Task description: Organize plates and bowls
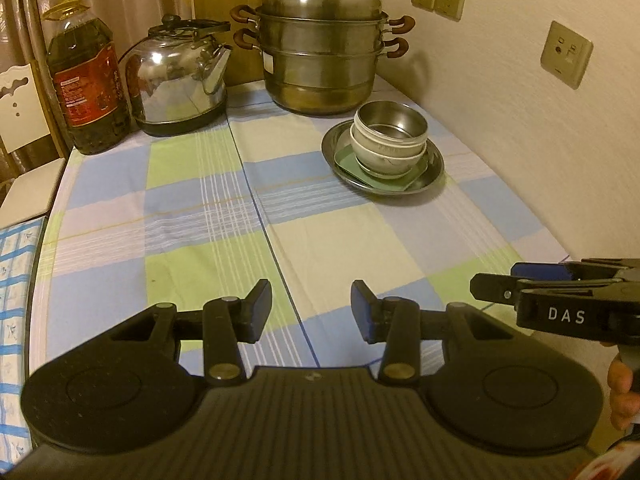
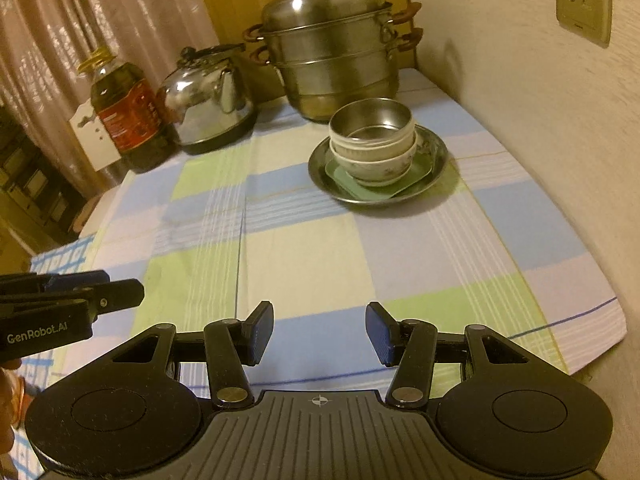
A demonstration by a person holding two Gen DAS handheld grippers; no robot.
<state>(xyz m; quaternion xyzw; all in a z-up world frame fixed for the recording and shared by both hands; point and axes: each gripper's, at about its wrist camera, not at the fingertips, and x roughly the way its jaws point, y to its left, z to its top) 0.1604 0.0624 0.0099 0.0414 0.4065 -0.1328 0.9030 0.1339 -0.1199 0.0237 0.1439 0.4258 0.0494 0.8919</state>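
Both held low over the near edge of the checked tablecloth [image 1: 200, 208], side by side: left gripper [image 1: 311, 310] with jaws apart and nothing between them, right gripper [image 2: 319, 334] likewise parted and empty (its flank also visible at the right edge of the left wrist view). Well ahead, near the wall: a metal plate [image 1: 434, 168] carrying a green square dish [image 1: 348, 160] and nested bowls [image 1: 386, 140], a steel one uppermost. Further back, touching nothing of the stack: steamer pot [image 1: 320, 52], kettle [image 1: 176, 76], oil bottle [image 1: 86, 80].
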